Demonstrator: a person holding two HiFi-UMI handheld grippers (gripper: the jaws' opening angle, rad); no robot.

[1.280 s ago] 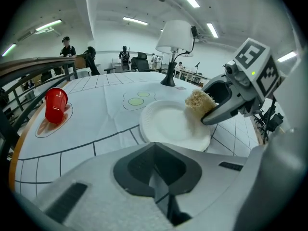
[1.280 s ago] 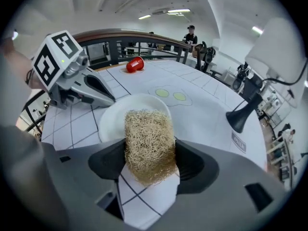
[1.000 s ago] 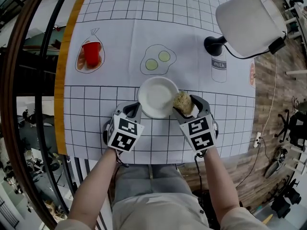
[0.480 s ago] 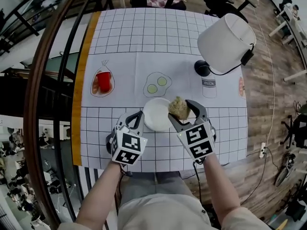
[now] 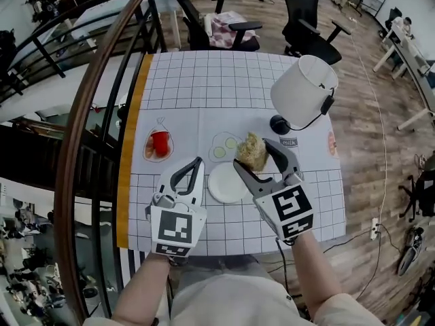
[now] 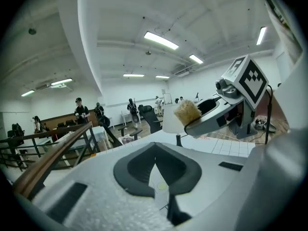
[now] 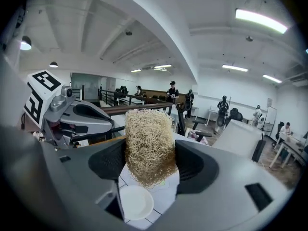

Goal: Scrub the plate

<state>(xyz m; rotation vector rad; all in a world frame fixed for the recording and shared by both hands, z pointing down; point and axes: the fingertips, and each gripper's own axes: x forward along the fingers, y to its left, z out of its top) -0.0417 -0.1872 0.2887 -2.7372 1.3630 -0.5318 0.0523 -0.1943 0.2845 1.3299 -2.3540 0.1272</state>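
we note table (image 5: 224, 80) with white grid mat (image 5: 204, 107); on it, white plate (image 5: 228, 183) near front, red cup (image 5: 159, 143) left, black lamp base (image 5: 279, 123) right.

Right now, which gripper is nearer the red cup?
Left. The left gripper is just right of the red cup; the right gripper, holding the scrubber, is farther right.

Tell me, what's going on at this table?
A person holds a hand-held gripper in each hand above a table. The right hand-held gripper clamps a straw-coloured scrubber in the air, clear of the white plate lying on the table. The left hand-held gripper is shut and empty, also raised.
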